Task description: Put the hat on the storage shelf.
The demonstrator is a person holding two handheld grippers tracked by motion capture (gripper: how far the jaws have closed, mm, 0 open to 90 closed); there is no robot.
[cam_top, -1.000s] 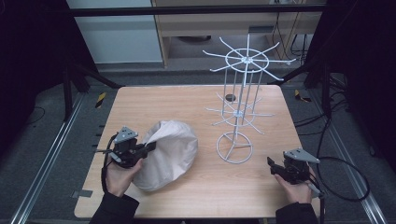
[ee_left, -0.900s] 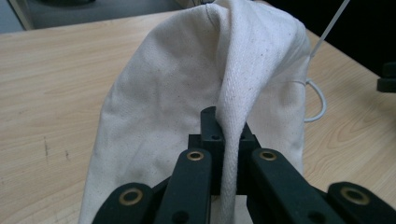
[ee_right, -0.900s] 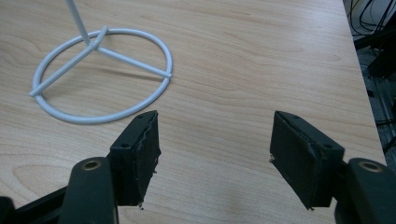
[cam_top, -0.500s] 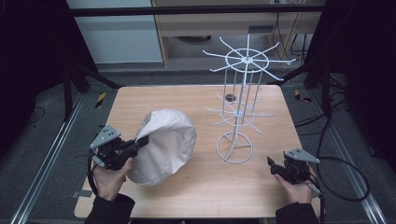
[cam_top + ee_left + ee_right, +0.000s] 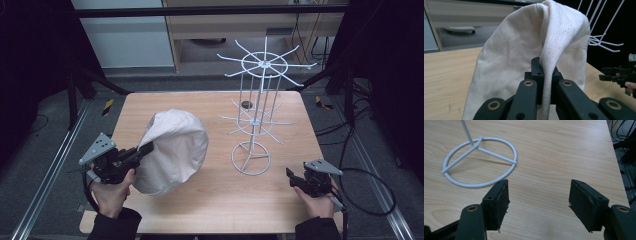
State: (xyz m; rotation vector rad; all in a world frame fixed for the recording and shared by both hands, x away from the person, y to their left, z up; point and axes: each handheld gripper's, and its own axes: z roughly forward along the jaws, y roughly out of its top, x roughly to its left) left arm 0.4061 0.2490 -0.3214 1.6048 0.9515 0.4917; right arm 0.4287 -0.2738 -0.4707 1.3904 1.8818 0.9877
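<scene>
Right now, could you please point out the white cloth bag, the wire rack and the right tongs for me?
White cloth bag [image 5: 175,150]: high view, on its bulging front.
Wire rack [image 5: 251,158]: high view, on its ring base.
Right tongs [image 5: 539,205]: right gripper view, midway between the open tips.

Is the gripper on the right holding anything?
No, the right gripper has its jaws spread wide apart with nothing between them but bare wooden table, near the round base of the white wire rack.
</scene>
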